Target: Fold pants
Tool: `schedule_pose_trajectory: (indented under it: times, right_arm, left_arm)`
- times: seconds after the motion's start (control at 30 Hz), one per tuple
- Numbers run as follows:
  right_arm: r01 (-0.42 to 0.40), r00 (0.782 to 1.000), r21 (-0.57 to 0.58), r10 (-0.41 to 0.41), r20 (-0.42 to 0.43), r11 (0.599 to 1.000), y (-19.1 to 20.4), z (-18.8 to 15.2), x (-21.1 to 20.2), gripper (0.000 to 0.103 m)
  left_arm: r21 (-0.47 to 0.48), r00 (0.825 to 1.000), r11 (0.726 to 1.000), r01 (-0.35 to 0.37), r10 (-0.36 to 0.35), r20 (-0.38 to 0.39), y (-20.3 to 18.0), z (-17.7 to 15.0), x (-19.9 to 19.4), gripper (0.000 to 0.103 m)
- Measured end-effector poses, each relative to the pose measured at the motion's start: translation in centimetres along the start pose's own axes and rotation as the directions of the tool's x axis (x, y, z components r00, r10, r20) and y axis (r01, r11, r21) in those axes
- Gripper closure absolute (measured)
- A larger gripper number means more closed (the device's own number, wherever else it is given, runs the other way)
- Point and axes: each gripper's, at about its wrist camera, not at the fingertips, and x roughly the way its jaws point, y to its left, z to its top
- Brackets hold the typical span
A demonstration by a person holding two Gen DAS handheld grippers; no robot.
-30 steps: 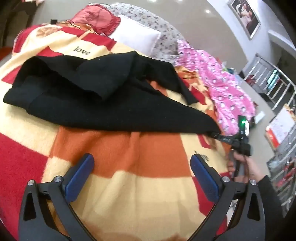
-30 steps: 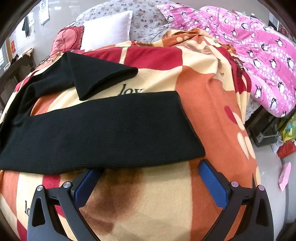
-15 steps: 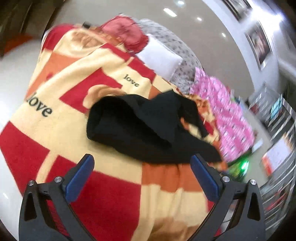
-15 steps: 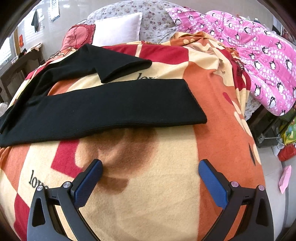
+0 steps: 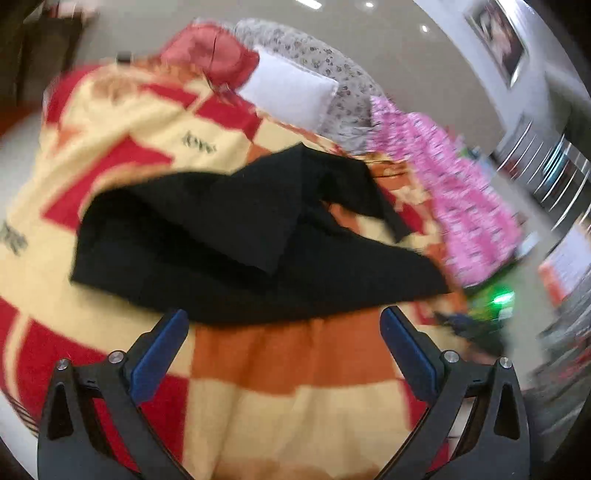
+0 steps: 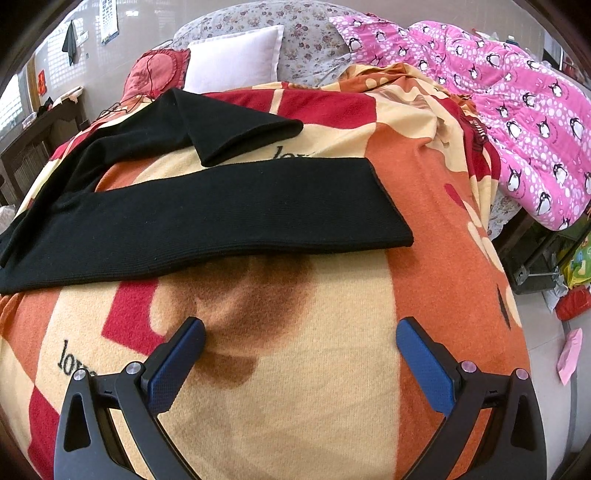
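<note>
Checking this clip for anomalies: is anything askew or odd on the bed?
The black pants lie unevenly: the near leg is flat and straight, while the far leg is doubled back at an angle across the blanket. Both grippers are open and empty.

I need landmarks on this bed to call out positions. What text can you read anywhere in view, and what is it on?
"lov", cut off by the frame edge: blanket, near left.
"lo", the rest hidden behind the black pants: blanket, just beyond the near leg.
Blanket words in the left wrist view: blurred, unreadable.
Wall sheet: too small to read.
</note>
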Motion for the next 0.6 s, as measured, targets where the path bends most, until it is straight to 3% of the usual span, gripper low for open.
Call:
schedule_pose_trajectory:
  times: [0.1,0.17,0.37,0.6]
  right_arm:
    - [-0.001,1.0,-0.001,0.001,0.001,1.0,0.0,0.0,0.0,0.001]
    - [0.0,1.0,-0.002,0.0,0.002,1.0,0.0,0.0,0.0,0.001]
    - [-0.033,0.999,-0.046,0.034,0.015,0.998,0.9,-0.2,-0.3,0.001]
    - [-0.173,0.984,-0.243,0.177,-0.005,0.954,7.7,-0.1,-0.3,0.001]
  left_arm:
    - [0.081,0.988,0.986,-0.148,0.143,0.062,-1.7,-0.6,1.3,0.0]
    - [0.102,0.978,0.974,-0.204,0.198,0.067,-2.0,-1.3,2.3,0.0]
    - [0.128,0.957,0.95,-0.285,0.274,0.099,-1.9,-1.8,2.2,0.0]
    - [0.131,0.953,0.944,-0.303,0.297,0.065,-1.6,-2.0,2.9,0.0]
